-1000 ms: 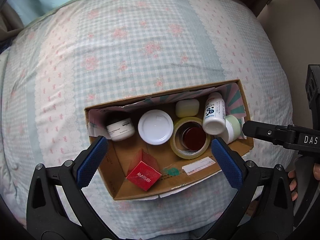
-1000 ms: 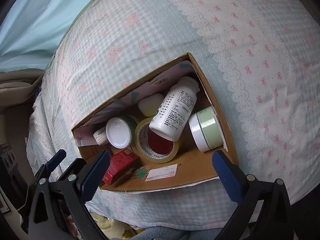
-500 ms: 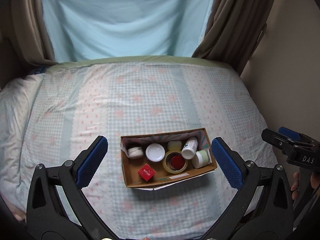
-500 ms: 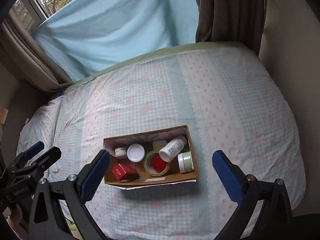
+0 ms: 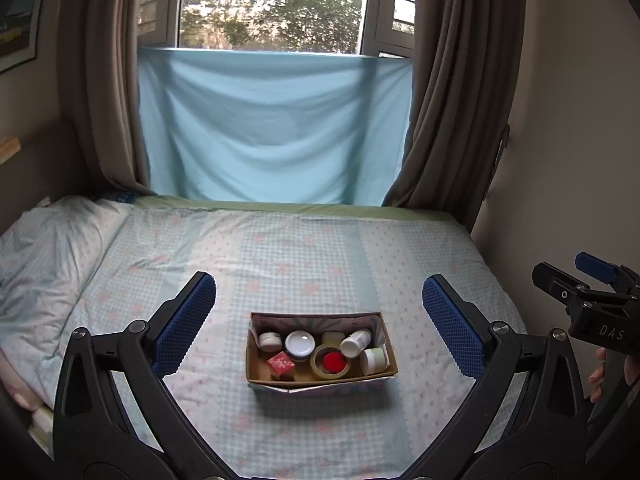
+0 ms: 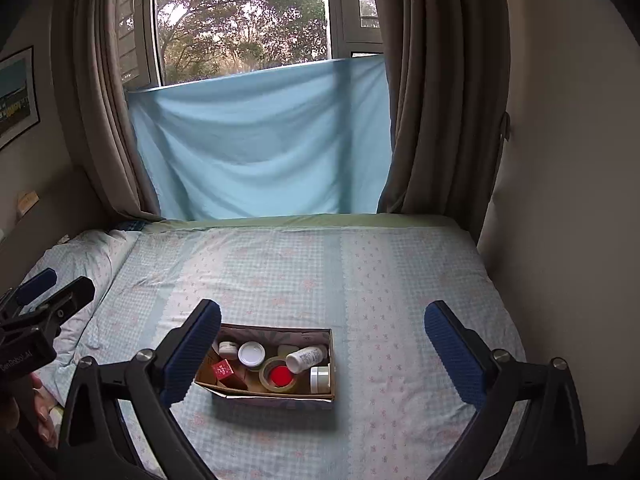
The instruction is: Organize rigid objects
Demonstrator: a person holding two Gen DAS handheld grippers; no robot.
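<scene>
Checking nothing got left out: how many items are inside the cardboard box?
7 in the brown cardboard box: small white jar, white-lidded jar, pale yellow case, white bottle, green-lidded jar, tape roll, red box. More may be hidden.

I stand at the foot of a bed covered in a pale blue checked quilt with pink flower print (image 5: 304, 256), a matching pillow (image 5: 52, 240) at its left end. Beyond it a light blue sheet (image 5: 272, 128) hangs across the lower half of the window (image 5: 272, 4) (green trees and dull daylight show above it). Heavy grey-brown curtains (image 5: 452, 92) frame both sides. The plain beige wall (image 5: 568, 120) runs along my right; a framed picture (image 6: 16, 96) hangs on the left wall.
</scene>
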